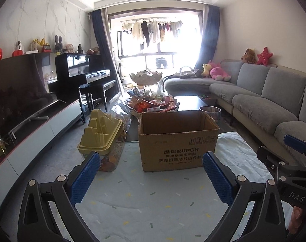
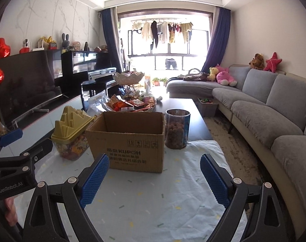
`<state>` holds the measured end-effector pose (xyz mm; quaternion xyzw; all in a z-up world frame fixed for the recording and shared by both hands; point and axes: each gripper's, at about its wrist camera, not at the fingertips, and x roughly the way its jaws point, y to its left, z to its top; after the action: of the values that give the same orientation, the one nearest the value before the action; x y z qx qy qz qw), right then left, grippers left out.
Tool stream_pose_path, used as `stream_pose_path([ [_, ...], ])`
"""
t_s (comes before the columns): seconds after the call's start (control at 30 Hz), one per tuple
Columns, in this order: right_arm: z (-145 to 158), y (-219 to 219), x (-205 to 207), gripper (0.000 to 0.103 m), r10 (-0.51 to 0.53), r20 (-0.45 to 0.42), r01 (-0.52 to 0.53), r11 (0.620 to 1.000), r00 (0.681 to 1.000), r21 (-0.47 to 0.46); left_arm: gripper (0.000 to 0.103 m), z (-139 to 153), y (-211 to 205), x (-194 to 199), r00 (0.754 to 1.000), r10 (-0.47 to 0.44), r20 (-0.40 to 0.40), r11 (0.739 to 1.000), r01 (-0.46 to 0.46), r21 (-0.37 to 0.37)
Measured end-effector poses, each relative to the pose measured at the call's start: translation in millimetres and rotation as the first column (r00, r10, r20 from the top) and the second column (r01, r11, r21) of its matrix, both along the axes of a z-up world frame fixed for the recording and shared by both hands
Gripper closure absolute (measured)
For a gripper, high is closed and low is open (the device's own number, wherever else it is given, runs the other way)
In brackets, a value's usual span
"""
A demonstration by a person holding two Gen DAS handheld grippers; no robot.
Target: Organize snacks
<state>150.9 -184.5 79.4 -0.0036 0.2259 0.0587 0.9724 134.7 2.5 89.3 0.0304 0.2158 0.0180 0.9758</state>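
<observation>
Daylight from a wide window (image 2: 169, 46) with hung laundry fills a living room, with a grey sofa (image 2: 274, 109) along the right wall and a black piano (image 1: 82, 70) and a television (image 1: 21, 94) on the left. Your low dark bench (image 2: 185, 113) runs down the middle, its near end covered by a pale cloth (image 2: 153, 197) with small flecks.

Your left tongs (image 1: 150, 175) are spread wide over that cloth, blue pads (image 1: 86, 175) apart and nothing between them. Your right tongs (image 2: 155, 179) are likewise spread, empty, above the near edge of the cloth. Each pair shows at the margin of the other's view.

An open cardboard box (image 2: 130, 141) stands on the cloth toward the middle of the bench, flaps up; its inside cannot be seen from this low angle. Just beside its left wall sits a clear jar with a yellow mountain-shaped lid (image 2: 72, 127), coloured snacks visible through the side. Close to the box's right rear corner stands a clear round tub of brown balls (image 2: 177, 129), lidless, at the far edge of the cloth. Behind the box, toward the far end of the bench, a tiered tray (image 2: 130, 102) carries heaped red and orange snack packets on its lower level, and a scalloped bowl forms its top level.
</observation>
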Motion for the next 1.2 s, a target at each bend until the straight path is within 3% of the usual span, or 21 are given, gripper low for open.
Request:
stream_pose_path([
  [0.6,-10.0,-6.8,-23.3,0.011,-0.008,-0.016,0.008,1.0,1.0,0.029,0.0,3.5,1.0,-28.7,0.999,-0.007,0.05,1.0,0.008,-0.007],
  [1.2,-7.3,-4.3,-28.3,0.011,-0.01,-0.018,0.011,1.0,1.0,0.022,0.0,-1.4,4.1,-31.6,0.999,-0.006,0.034,1.0,0.007,-0.016],
])
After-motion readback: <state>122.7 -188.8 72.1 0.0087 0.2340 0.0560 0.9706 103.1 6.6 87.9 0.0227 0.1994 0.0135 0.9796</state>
